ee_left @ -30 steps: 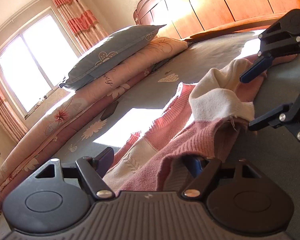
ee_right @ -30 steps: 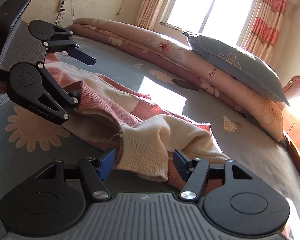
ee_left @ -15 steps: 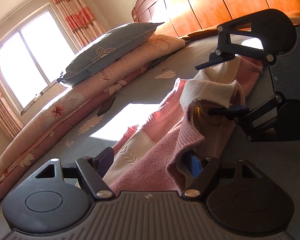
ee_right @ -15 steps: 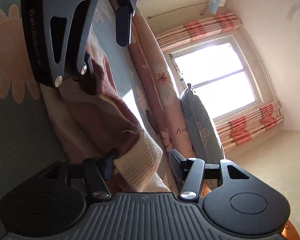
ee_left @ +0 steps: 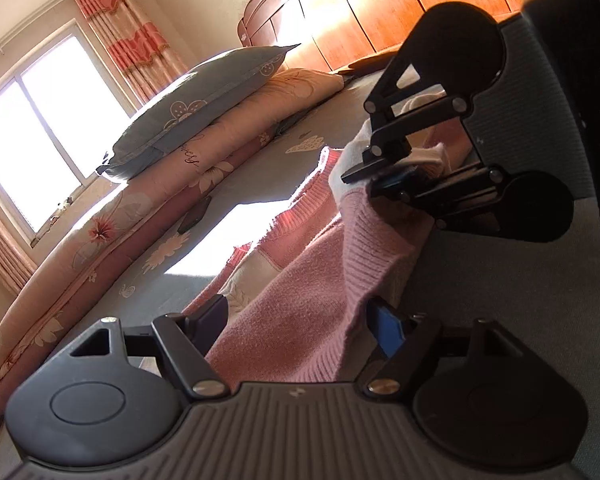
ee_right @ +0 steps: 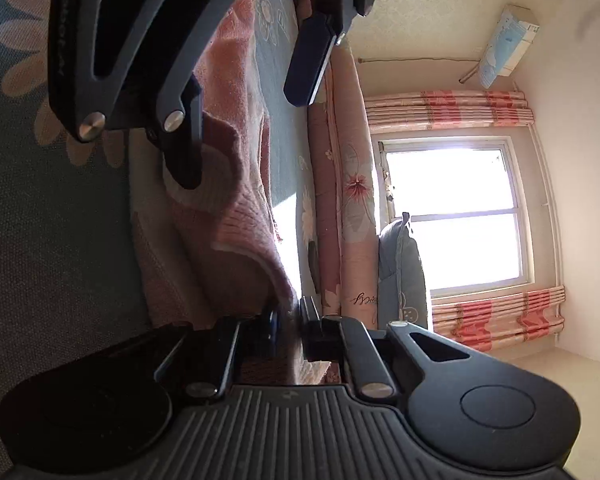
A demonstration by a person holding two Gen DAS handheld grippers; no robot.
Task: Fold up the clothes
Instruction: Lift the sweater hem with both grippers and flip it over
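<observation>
A pink knitted sweater is spread on a grey-green bed sheet printed with pale flowers, to the right of a rolled floral quilt on which a blue-grey pillow is laid. In the left wrist view, the left gripper is seen at the bottom edge with its jaws spread wide; a ribbed fold of the sweater is located between them, and the fingers are not pressed against the cloth. Further right in that view, the right gripper is shown rolled onto its side, and its jaws have just been closing on a bunched fold where pink knit meets cream knit. In the right wrist view, the same jaws are seen clamped together on a thin edge of the sweater, with the garment extending up and to the left beneath the left gripper.
</observation>
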